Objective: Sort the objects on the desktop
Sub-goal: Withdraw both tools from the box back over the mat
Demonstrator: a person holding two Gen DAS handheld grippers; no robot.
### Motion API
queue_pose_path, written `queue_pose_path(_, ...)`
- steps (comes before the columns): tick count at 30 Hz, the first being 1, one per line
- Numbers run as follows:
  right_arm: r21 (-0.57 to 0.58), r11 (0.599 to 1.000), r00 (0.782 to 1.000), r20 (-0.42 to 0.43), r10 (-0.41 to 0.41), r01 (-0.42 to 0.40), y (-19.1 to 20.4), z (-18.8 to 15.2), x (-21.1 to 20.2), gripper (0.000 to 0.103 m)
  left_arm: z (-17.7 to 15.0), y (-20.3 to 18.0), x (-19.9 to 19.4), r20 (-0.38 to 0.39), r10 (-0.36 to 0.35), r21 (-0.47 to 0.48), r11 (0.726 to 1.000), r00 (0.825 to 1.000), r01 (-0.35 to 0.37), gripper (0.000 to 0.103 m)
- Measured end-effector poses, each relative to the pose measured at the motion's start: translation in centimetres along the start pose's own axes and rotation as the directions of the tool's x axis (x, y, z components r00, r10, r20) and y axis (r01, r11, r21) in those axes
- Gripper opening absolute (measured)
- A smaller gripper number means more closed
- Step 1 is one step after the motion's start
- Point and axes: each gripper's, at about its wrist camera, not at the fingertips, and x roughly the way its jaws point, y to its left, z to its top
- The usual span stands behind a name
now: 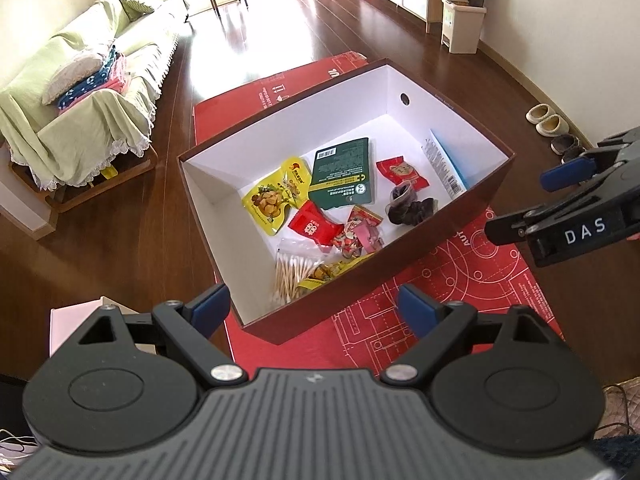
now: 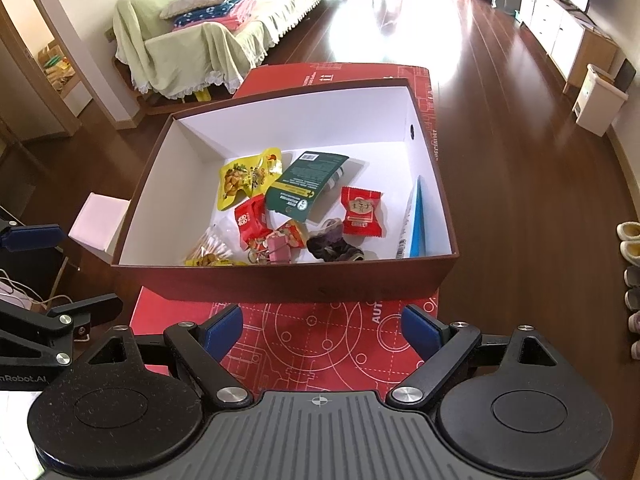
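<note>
Both claws hang with jaws spread and nothing between them: the left gripper point(image 1: 312, 308) at the bottom of its own view, the right gripper point(image 2: 322, 334) at the bottom of its own, each short of the near wall of the open box point(image 2: 280, 280), which stands on a red mat point(image 2: 320, 344). All the small things in view lie inside that box, ahead of and below both claws, toward the middle of each frame. Whether they are waiting to be taken out or have been gathered in, the scene fits both. The box's long axis runs left to right in the right view and slants toward the upper right in the left view. Neither claw is plainly nearer; the cotton swab bag point(image 2: 210, 248) lies lower left, the blue-edged flat packet point(image 2: 414, 220) leans on the right wall. Counted: three yellow snack packs — two overlapping point(image 2: 248, 176), one at the near wall point(image 1: 320, 272); two red sweets point(image 2: 361, 212) point(image 2: 250, 220); one patterned red sachet point(image 2: 290, 234); one green packet point(image 2: 304, 184); one pink binder clip point(image 2: 276, 250); one dark hair tie point(image 2: 336, 248); one swab bag; one flat packet.
</note>
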Motion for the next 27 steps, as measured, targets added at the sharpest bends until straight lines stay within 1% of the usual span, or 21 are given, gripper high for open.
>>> queue_pose_path(17, -0.027, 0.999, 1.0, 0.021, 0.022, -0.021, -0.9, -0.5, -1.2, 0.089, 0.1, -1.1, -1.0, 0.025, 0.017, -0.038, 0.999, 1.0, -0.016, 0.089)
queue_pose_path(27, -0.044, 0.998, 0.999, 0.026, 0.04, -0.039, -1.3, -1.1, -1.7, 0.089, -0.1, -1.6, -1.7, 0.049, 0.003, -0.096, 0.995, 0.999, 0.002, 0.089)
